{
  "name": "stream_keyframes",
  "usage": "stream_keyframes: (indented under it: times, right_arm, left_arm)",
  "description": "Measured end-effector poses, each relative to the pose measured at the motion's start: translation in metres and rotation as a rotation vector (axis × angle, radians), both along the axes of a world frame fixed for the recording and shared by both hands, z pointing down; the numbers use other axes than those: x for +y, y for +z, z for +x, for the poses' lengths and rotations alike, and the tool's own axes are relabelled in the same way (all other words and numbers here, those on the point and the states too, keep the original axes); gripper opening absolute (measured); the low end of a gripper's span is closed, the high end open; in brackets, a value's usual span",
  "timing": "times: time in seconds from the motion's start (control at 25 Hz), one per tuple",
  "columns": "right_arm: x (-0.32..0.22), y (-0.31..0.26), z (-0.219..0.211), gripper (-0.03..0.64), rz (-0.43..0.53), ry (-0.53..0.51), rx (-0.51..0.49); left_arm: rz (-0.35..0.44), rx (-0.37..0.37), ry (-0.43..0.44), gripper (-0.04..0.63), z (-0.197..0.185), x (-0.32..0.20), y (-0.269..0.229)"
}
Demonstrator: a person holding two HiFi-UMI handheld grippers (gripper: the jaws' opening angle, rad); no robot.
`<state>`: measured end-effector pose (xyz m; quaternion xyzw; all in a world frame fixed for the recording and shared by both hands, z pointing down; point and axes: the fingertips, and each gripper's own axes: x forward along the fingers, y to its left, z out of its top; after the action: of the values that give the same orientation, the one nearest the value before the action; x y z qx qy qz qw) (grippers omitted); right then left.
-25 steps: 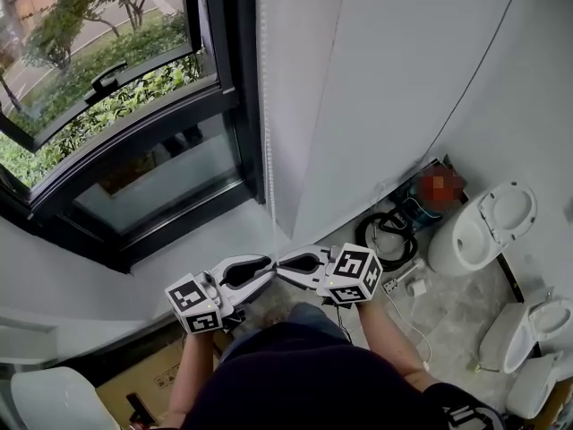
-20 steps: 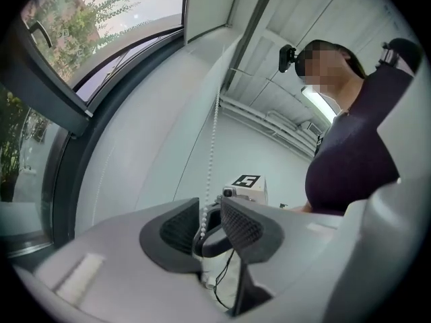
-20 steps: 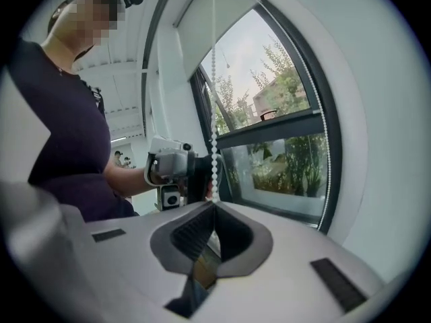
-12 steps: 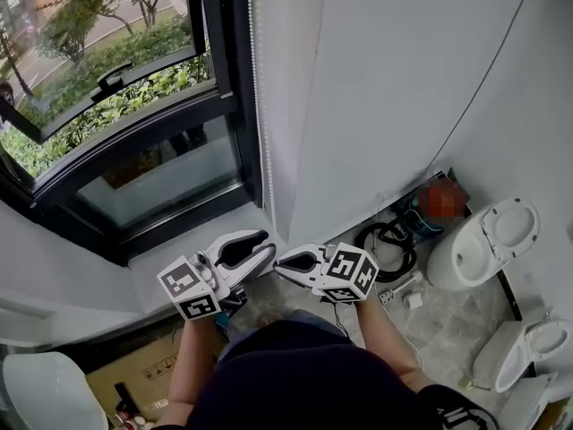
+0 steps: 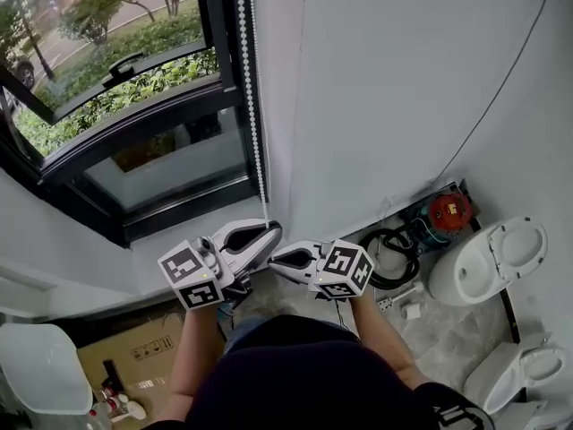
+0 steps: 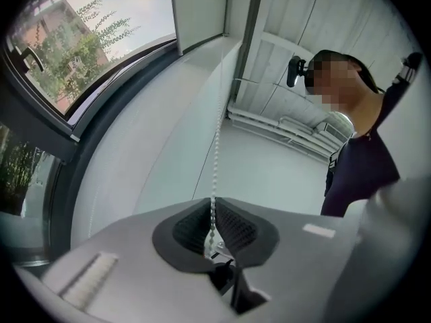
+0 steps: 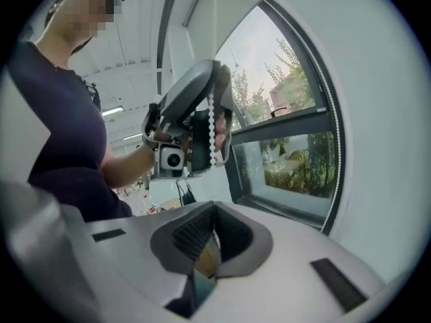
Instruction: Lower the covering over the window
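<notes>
1. Nearest, below the black metal window frame (image 5: pixel 235 106): right tool (image 5: pixel 277 260), jaws together, nothing between them. Idle spare, I judge.
2. Just beyond, under the frame's right post: left tool (image 5: pixel 260 231), jaws closing on the low end of the white beaded pull chain (image 5: pixel 251 97), pads pinching it for a pull.
3. Chain runs up beside that post. Glass bare; the covering itself can't be made out.

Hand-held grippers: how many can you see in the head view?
2. The left hand-held gripper is below the window, its jaws closing with the bead chain between them. The right hand-held gripper is right beside it, jaws together.
</notes>
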<state>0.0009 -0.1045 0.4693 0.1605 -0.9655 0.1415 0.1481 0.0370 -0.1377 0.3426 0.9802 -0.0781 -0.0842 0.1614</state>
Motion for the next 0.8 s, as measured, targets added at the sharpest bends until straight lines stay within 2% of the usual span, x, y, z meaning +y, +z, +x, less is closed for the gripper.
stream_keyframes:
  times: [0.36,0.4,0.52,0.56,0.68,0.8]
  right_arm:
    - [-0.001,-0.002,0.015,0.014,-0.015,-0.011,-0.075]
    - [-0.001,0.000,0.016,0.014,-0.011,-0.011,-0.065]
    - [0.002,0.020,0.017,0.014,0.005,-0.025,0.043]
    - [0.005,0.026,0.017,0.014,-0.001,-0.027,0.054]
    - [0.011,0.028,0.023,0.014,-0.046,-0.008,-0.014]
    - [0.009,0.026,0.027,0.014,-0.060,0.019,-0.062]
  left_arm:
    - [-0.091,0.017,-0.029,0.021,-0.005,-0.002,0.002]
    - [-0.091,0.002,-0.025,0.021,-0.005,-0.002,0.005]
    - [-0.072,-0.109,-0.006,0.021,0.005,0.003,0.024]
    - [-0.079,-0.115,0.004,0.021,0.007,0.006,0.030]
    - [-0.138,-0.036,0.030,0.021,0.012,0.011,0.033]
    - [-0.139,-0.032,0.041,0.021,0.016,0.012,0.031]
